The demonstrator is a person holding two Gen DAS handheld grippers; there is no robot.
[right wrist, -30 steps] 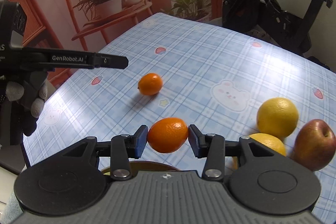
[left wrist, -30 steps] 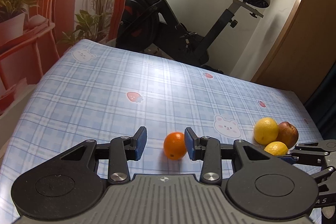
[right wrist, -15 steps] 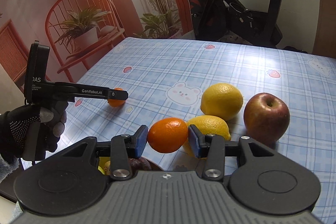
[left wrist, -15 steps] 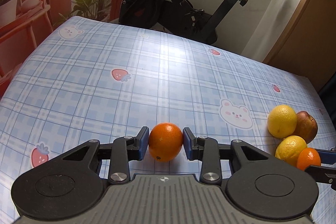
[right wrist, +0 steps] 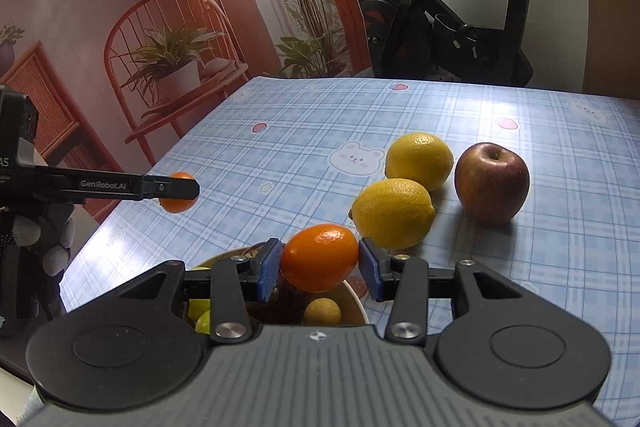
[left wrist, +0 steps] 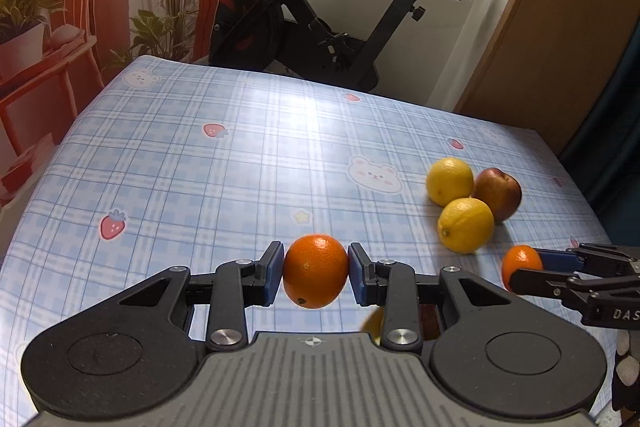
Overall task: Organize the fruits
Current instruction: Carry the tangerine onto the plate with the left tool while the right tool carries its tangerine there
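Left wrist: left gripper (left wrist: 316, 271) and right gripper (right wrist: 319, 263) each clench a mandarin (left wrist: 315, 270) across its middle; light, smooth-skinned, likely bruises under hard squeeze.

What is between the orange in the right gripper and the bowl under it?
Nothing visible. The right gripper holds its orange just above the bowl, whose open top shows only small fruits already inside.
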